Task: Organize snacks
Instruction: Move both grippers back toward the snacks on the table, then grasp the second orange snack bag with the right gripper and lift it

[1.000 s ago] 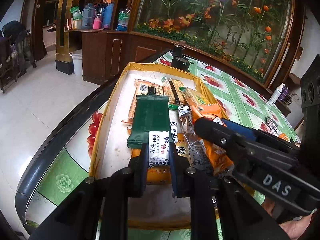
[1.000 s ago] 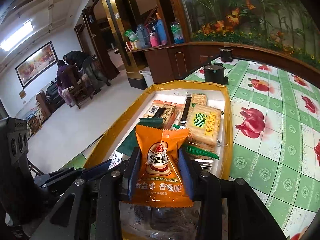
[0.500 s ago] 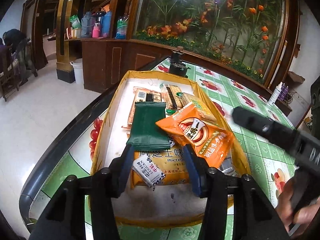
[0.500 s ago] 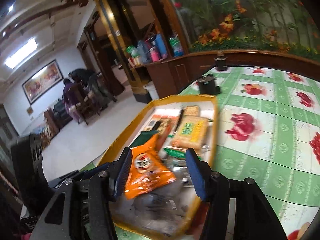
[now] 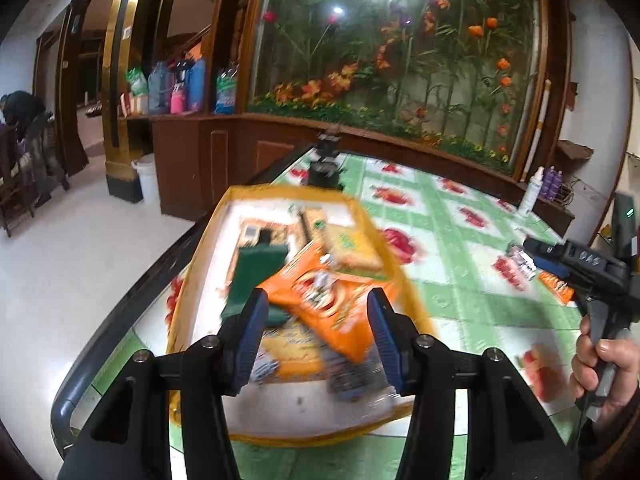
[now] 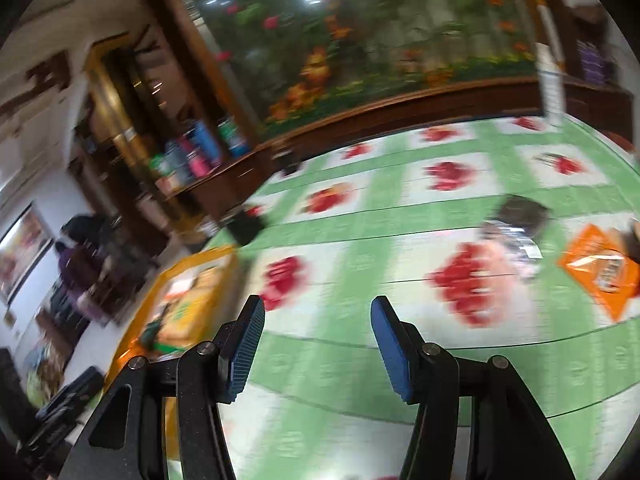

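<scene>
A yellow-rimmed tray point(image 5: 192, 276) holds the snacks: an orange packet point(image 5: 324, 300) lying on top, a dark green packet point(image 5: 256, 272) and a green-and-yellow cracker pack point(image 5: 348, 248). My left gripper point(image 5: 316, 332) hangs open just above the tray's near end, with nothing between its fingers. My right gripper point(image 6: 318, 320) is open and empty over the green tablecloth point(image 6: 360, 232), to the right of the tray point(image 6: 200, 258). Further right on the cloth lie a loose orange packet point(image 6: 604, 272) and a silver-and-dark packet point(image 6: 516, 228). The left wrist view shows the right gripper point(image 5: 536, 250) held in a hand point(image 5: 604, 360).
The table's dark rounded edge point(image 5: 120, 320) runs along the tray's left side, with open floor beyond. A small black pot point(image 5: 324, 172) stands past the tray's far end. A white spray bottle point(image 5: 530, 196) stands at the far right. A wooden counter with bottles point(image 5: 180, 88) lies behind.
The left gripper let go of a small white bar in the tray, opened and drew back upward. The right gripper dropped the orange packet onto the tray's pile and swung right over the cloth.
</scene>
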Motion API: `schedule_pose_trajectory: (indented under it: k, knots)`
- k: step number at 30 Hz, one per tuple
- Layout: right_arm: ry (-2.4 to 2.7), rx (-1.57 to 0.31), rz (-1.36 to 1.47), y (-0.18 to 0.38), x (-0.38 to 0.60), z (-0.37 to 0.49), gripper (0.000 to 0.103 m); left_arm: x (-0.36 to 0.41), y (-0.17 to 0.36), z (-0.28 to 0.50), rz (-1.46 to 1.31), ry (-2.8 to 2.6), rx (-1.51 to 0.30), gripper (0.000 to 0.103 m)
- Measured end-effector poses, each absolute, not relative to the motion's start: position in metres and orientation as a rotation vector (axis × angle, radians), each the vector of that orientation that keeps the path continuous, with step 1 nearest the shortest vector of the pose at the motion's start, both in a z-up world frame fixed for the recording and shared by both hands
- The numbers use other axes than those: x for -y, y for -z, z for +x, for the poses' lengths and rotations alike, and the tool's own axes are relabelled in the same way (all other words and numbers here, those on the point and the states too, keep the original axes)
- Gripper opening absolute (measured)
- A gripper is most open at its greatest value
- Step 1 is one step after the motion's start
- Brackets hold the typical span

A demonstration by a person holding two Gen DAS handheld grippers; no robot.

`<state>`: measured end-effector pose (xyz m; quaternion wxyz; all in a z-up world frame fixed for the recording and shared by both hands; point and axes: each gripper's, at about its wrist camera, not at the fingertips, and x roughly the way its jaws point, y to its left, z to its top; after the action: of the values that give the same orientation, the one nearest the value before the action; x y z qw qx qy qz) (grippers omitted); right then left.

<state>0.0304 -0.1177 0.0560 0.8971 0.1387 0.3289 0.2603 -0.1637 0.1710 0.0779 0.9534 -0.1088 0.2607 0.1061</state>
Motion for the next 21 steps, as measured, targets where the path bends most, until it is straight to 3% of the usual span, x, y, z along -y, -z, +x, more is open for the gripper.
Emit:
schedule_pose_trajectory:
  k: [3,6,11,21]
  knots:
    - [-0.437,-0.698,0.32,-0.053,0.163,0.044,0.06,-0.154,-0.093,-0.161,-0.203,-0.171,-0.512,0.052]
    - [-0.309,-0.727,0.339,-0.049,0.205,0.063,0.059,-0.132,-0.098,-0.153,-0.188,-0.103,-0.516,0.06]
    - [-0.098,-0.775,0.321,-0.042,0.262,0.101,0.059,-0.079,-0.078,-0.129,-0.149,0.022,-0.605,0.06]
    - [-0.065,-0.907,0.221,-0.01,0.261,0.131,0.059,-0.025,-0.052,-0.118,-0.052,0.12,-0.684,0.06]
